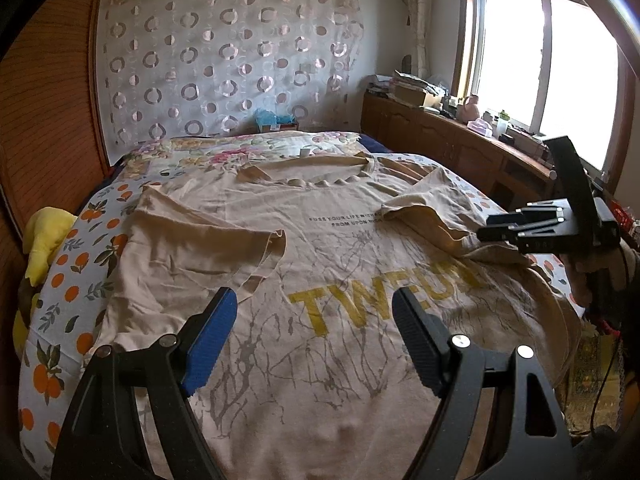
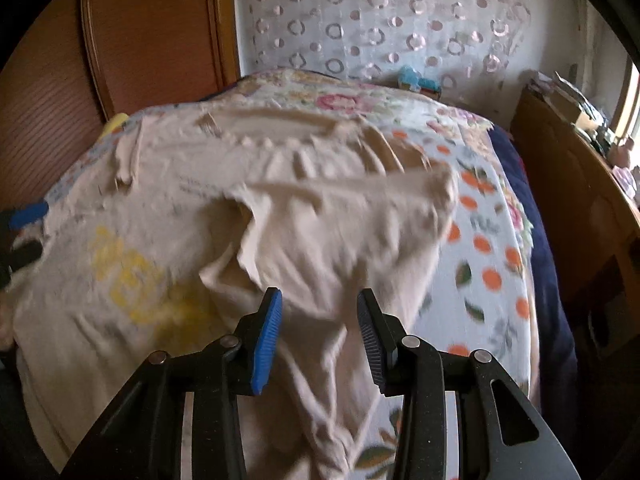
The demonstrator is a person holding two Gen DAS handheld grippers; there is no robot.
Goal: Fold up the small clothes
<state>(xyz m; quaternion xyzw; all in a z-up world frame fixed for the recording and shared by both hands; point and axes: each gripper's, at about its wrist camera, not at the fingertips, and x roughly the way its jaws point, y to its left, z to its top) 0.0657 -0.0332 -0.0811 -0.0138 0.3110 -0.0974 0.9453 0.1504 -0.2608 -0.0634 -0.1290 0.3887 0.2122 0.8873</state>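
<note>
A beige T-shirt (image 1: 320, 240) with yellow lettering lies flat, print side up, on the bed; it also fills the right wrist view (image 2: 160, 208). Both sleeves are folded inward over the chest: the left sleeve (image 1: 208, 248) and the right sleeve (image 1: 432, 216) (image 2: 340, 220). My left gripper (image 1: 314, 296) hovers open over the shirt's lower middle, nothing between its pads. My right gripper (image 2: 319, 294) stands open just above the folded right side; cloth lies under the gap but the pads do not press on it. It shows at the shirt's right edge (image 1: 486, 227), held by a hand (image 1: 588, 276).
The bedspread (image 1: 72, 280) has an orange-fruit print. A yellow cloth (image 1: 44, 236) lies at the bed's left edge by a wooden panel (image 1: 48, 120). A wooden cabinet (image 1: 440, 132) with clutter runs under the window on the right. A circle-patterned curtain (image 1: 224, 60) hangs behind.
</note>
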